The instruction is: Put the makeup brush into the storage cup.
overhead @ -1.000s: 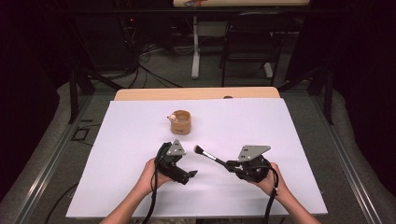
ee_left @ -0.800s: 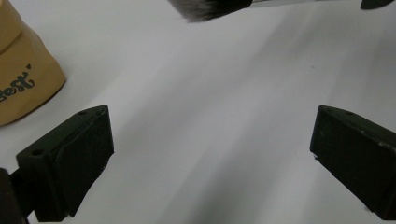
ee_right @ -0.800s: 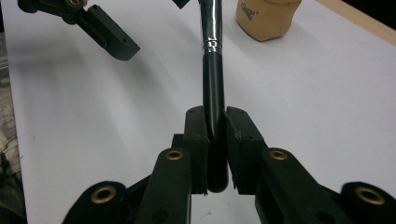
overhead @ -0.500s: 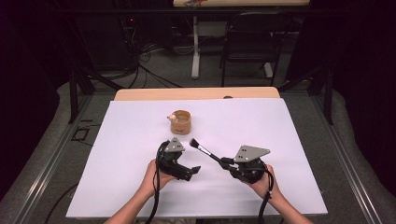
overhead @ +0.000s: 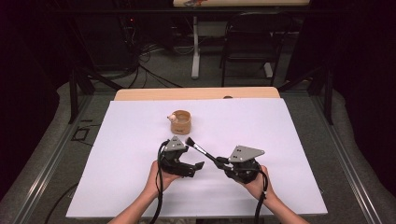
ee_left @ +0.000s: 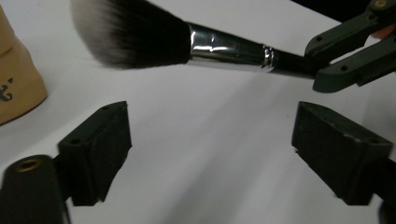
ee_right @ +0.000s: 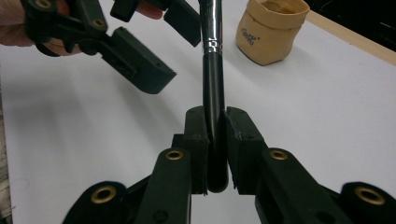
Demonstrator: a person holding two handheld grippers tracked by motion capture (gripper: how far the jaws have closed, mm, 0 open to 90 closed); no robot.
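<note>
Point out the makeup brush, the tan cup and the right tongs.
makeup brush (ee_left: 224, 45): left gripper view, on its silver ferrule.
tan cup (overhead: 181, 122): high view, on its side wall.
right tongs (ee_right: 215, 140): right gripper view, midway between the tips.

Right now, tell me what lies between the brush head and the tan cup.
Nothing: in the high view, bare white sheet separates the brush head from the tan cup.

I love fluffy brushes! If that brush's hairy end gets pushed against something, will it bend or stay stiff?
The bristles look fine and fluffy, so they would probably bend softly. The brush has a smooth round handle, likely stiff, and might roll if laid down.
</note>
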